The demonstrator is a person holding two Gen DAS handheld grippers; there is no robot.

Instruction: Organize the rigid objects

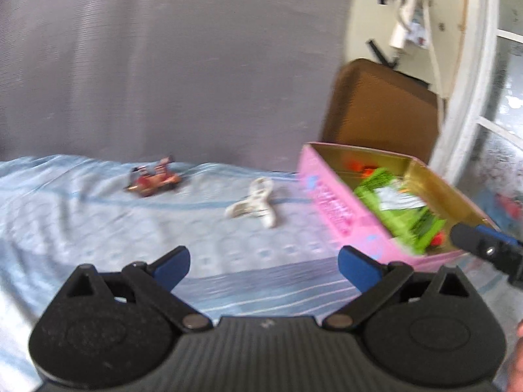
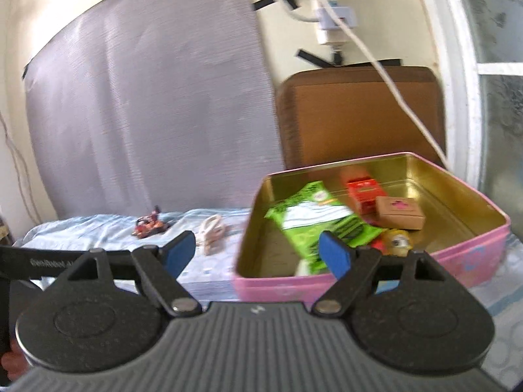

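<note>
So both hand-held grippers, left (image 1: 264, 263) and right (image 2: 258, 251), gape wide, empty. Tin (image 2: 457, 254) sits on the bed (image 1: 98, 228), part-filled; toy (image 1: 153, 179) and clip (image 1: 258, 202) lie loose beside it, probably next.

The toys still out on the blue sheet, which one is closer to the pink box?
The white clip. It lies just beside the pink box, while the red toy sits farther away across the sheet.
</note>
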